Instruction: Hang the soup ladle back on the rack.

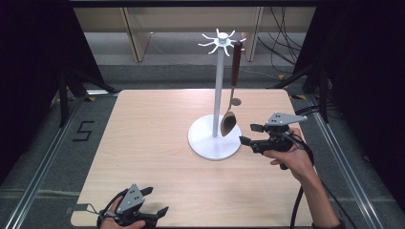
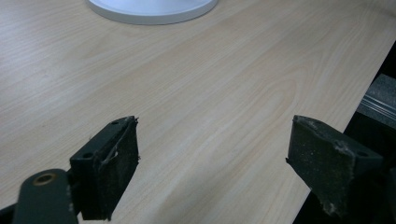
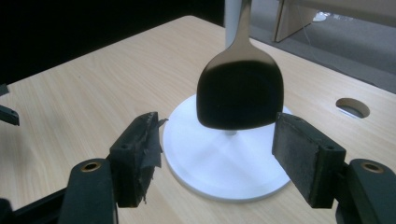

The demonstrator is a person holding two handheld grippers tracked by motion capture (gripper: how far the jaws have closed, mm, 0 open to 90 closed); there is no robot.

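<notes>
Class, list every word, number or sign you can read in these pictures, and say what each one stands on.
"5": black mark on the grey floor left of the table, seen in the high view.
No other writing can be read on the table, the white stand, the hanging spoon or the grippers.

Grey floor, black curtains, wooden furniture

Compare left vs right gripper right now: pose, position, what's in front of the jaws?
Position: the left gripper sits at the table's near edge, far from the white stand; the right gripper is beside the stand's base.
In front: the left gripper has bare tabletop between its jaws; the right gripper faces the hanging spoon's bowl, apart from it.
Pose: the left gripper points up-right in the high view, the right points left toward the stand.
Shared: both open, empty, hand-held.
</notes>
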